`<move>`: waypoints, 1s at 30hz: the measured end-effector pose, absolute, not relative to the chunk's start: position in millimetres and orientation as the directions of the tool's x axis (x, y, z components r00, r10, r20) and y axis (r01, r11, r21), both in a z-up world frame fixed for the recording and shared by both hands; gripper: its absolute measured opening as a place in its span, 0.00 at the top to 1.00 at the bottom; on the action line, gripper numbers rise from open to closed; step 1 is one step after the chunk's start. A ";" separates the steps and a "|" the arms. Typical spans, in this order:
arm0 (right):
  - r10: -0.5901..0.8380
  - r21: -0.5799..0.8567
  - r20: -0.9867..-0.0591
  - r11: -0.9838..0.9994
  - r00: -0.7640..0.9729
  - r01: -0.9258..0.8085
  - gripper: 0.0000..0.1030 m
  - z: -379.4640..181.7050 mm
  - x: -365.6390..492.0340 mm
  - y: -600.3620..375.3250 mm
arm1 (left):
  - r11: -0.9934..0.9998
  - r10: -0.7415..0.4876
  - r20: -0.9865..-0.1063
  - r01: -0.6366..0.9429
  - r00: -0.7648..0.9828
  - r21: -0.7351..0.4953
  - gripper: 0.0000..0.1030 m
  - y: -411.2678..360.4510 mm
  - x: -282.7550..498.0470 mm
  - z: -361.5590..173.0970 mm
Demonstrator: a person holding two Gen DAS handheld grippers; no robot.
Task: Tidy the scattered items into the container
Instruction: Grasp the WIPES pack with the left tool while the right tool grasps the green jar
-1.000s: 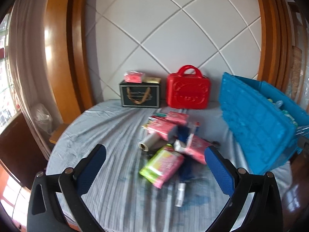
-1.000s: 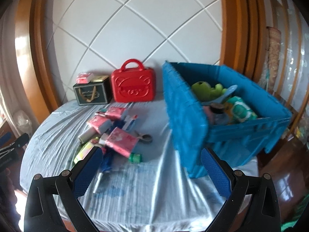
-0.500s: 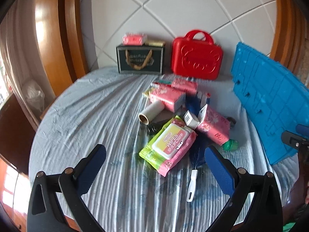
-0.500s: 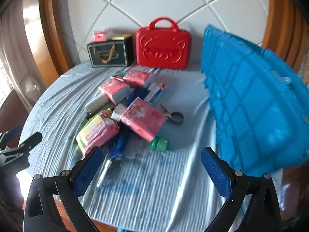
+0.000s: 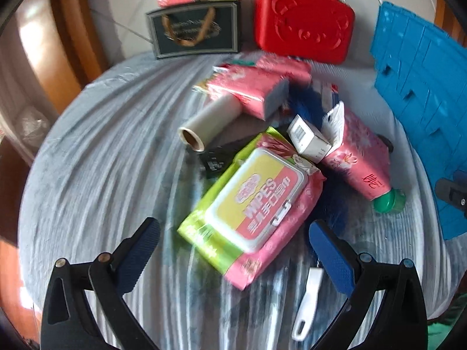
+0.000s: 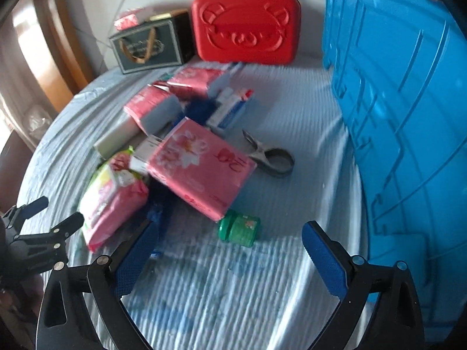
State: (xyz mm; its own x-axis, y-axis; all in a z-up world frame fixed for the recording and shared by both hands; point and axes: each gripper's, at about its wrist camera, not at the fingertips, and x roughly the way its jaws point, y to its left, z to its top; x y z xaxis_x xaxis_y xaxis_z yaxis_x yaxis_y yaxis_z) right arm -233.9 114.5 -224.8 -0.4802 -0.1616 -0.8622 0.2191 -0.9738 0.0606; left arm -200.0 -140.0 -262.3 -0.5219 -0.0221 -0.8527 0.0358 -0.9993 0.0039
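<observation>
A pile of items lies on the blue-grey cloth. A green and pink wipes pack lies nearest my open, empty left gripper, which hovers just above its near end. My open, empty right gripper hovers above a small green jar. A pink tissue pack lies behind the jar. More pink packs, a paper roll, a small white box and a white-handled blue brush lie around. The blue container's wall stands at the right; its inside is hidden.
A red bear-face case and a dark gift bag stand at the back by the wall. A metal clip lies beside the tissue pack. The round table's edge curves at the left.
Both grippers have moved forward and down toward the pile, so the items look much larger. The container's inside has left the right wrist view. Both grippers stay open.
</observation>
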 end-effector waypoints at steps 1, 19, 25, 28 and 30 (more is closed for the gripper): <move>-0.150 0.060 -0.867 -0.978 -0.476 0.200 0.03 -229.8 -235.6 116.1 | -1.000 -0.012 -0.860 0.010 -0.510 0.008 0.00 -137.5 -207.9 -270.7; -0.064 0.056 -0.918 -0.998 -0.392 0.030 0.30 -318.7 -254.9 123.2 | -0.999 0.009 -0.874 0.026 -0.486 -0.026 0.03 -119.5 -249.7 -319.3; -0.099 0.095 -0.916 -0.995 -0.390 0.029 0.30 -331.8 -259.8 124.4 | -0.999 -0.022 -0.872 0.034 -0.489 0.006 0.00 -116.0 -252.3 -324.3; -0.097 0.094 -0.913 -0.995 -0.396 0.028 0.29 -336.0 -264.4 123.5 | -0.999 -0.045 -0.870 0.001 -0.491 0.051 0.00 -108.0 -259.3 -326.3; -0.102 0.098 -0.910 -0.995 -0.402 0.031 0.29 -336.9 -266.9 121.9 | -0.999 -0.036 -0.869 -0.004 -0.493 0.043 0.00 -106.8 -260.7 -327.3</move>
State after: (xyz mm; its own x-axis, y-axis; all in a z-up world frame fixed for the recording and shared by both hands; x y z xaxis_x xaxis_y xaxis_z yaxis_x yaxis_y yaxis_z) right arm -266.9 121.9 -336.9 -0.4023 -0.1024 -0.9098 0.0307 -0.9947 0.0984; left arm -260.7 -106.8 -327.3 -0.4935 -0.0358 -0.8690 -0.0035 -0.9991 0.0432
